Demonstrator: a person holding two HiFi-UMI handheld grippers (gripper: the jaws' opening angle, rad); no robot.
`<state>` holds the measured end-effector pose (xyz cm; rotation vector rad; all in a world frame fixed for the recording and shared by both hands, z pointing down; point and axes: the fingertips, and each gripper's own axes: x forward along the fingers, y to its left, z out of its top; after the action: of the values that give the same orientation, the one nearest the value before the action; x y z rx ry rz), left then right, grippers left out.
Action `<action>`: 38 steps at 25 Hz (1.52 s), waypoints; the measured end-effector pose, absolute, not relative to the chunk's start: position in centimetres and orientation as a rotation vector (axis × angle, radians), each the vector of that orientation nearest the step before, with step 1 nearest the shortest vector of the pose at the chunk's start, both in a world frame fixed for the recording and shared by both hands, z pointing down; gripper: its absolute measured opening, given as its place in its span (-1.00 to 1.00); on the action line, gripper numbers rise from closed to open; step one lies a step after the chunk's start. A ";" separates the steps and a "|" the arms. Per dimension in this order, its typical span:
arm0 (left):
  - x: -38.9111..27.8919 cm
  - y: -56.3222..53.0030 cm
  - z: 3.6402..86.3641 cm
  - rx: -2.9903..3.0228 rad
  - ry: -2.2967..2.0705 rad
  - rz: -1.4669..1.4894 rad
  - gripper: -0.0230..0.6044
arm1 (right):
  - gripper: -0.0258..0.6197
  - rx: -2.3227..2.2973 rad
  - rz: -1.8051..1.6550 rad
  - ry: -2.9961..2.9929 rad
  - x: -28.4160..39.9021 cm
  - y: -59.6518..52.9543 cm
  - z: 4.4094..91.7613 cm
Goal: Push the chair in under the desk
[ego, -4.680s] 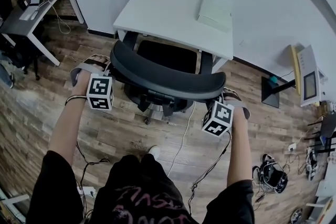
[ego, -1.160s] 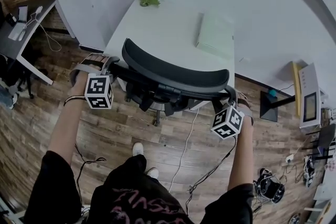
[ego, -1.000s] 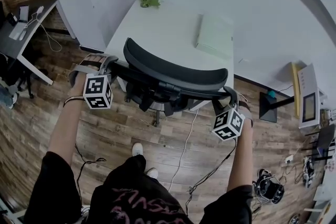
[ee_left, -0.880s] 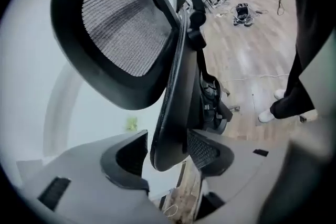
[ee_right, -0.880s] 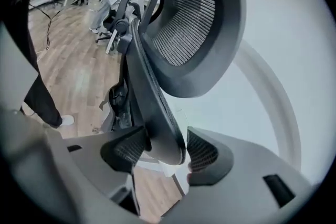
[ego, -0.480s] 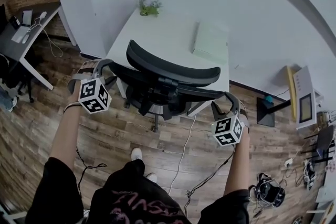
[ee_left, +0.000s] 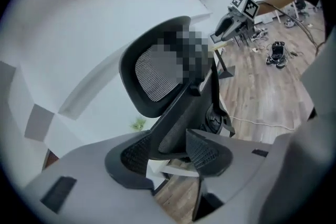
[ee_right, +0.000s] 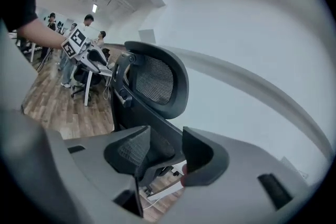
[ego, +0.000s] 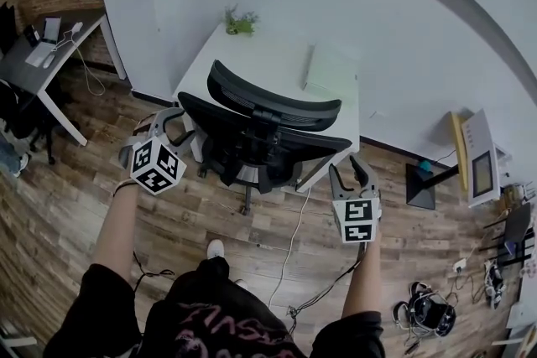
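A black mesh office chair (ego: 260,121) stands with its seat tucked under the white desk (ego: 268,54), its back and headrest facing me. My left gripper (ego: 172,123) hangs just off the left end of the chair back. My right gripper (ego: 348,168) is a little short of the right end. Both sets of jaws are wide and closing. In the left gripper view the chair (ee_left: 152,78) runs down into the gap of that gripper (ee_left: 176,152). In the right gripper view the chair (ee_right: 157,78) shows beyond the other gripper (ee_right: 165,157). No pad presses on it.
On the desk lie a pale green book (ego: 330,70) and a small plant (ego: 239,21). A white cable (ego: 294,222) trails over the wood floor by my feet. A second desk (ego: 50,46) stands far left, a black stand (ego: 424,180) and a yellow-edged device (ego: 478,155) at right.
The chair has rolled forward under the desk. Both grippers, earlier at the two ends of the chair back, have drawn back off it toward me.
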<state>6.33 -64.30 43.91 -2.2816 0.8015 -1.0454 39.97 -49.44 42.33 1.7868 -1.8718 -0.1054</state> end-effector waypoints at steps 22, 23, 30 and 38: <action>7.2 -53.2 40.0 -2.526 1.108 -0.653 -0.88 | -0.83 2.145 0.024 -2.022 36.4 -41.6 39.5; 7.4 -52.8 39.7 -2.542 1.116 -0.626 -0.88 | -0.84 2.150 0.026 -2.020 36.3 -41.4 39.4; 8.0 -49.9 38.3 -2.608 1.173 -0.507 -0.88 | -0.84 2.228 0.065 -1.997 35.6 -39.2 39.1; 7.2 -48.0 37.0 -2.642 1.189 -0.408 -0.89 | -0.84 2.227 0.077 -2.019 34.6 -37.7 38.8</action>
<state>7.21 -48.02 37.04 -2.6420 1.1888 -0.4076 34.59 -37.66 38.81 2.2273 -2.0186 0.0767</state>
